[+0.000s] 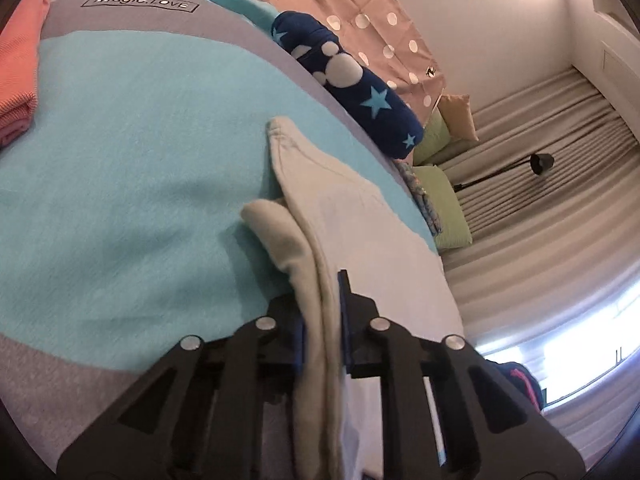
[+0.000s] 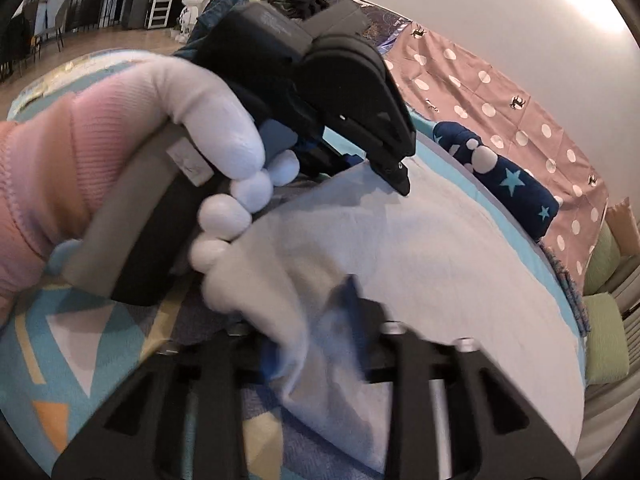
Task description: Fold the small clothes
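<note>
A small pale grey-white garment point(image 1: 352, 216) lies on the turquoise blanket point(image 1: 132, 152). My left gripper point(image 1: 322, 320) is shut on a bunched edge of it, and the cloth runs forward between the blue pads. In the right wrist view the same garment point(image 2: 420, 248) spreads flat over the bed. My right gripper point(image 2: 316, 332) is shut on a gathered fold of it, blurred. The left gripper body point(image 2: 352, 92), held by a white-gloved hand point(image 2: 208, 128), hovers over the garment's far edge.
A folded coral cloth point(image 1: 18, 80) lies at the far left. A rolled navy star blanket point(image 1: 360, 92) lies along the bed's far edge point(image 2: 504, 184). A pink polka-dot sheet point(image 2: 500, 92), green cushions point(image 1: 444, 208), curtains and a black lamp point(image 1: 540, 164) stand beyond.
</note>
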### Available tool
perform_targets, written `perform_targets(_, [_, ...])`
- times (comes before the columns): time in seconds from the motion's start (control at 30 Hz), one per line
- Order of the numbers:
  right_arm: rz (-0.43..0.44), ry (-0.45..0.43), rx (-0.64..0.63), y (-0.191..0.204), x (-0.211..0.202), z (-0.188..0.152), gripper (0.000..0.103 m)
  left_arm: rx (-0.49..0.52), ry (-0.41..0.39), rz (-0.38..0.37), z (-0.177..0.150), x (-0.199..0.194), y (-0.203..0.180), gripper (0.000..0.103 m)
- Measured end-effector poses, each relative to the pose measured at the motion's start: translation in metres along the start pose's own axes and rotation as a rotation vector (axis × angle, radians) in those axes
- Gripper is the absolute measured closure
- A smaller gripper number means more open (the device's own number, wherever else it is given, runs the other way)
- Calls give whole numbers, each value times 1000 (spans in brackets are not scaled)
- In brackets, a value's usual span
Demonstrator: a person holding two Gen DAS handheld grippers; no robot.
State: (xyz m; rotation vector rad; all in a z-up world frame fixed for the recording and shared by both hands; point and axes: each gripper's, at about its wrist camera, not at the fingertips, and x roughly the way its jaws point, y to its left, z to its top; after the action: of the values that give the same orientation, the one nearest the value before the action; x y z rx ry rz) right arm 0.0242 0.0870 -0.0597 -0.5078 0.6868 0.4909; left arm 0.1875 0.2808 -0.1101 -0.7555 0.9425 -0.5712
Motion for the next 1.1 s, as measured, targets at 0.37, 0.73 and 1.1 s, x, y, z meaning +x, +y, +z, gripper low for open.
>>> perform_targets(0.37, [6, -187, 222, -63, -67, -10, 97, 143, -43, -15, 14, -3, -97, 93])
perform_targets(0.73, [34, -230, 470, -142, -101, -57, 97, 191, -10, 60, 9, 47, -168, 93])
perform_targets(1.1, [51, -245, 648, -207, -118, -118, 97, 299, 72, 122, -14, 127, -235, 94])
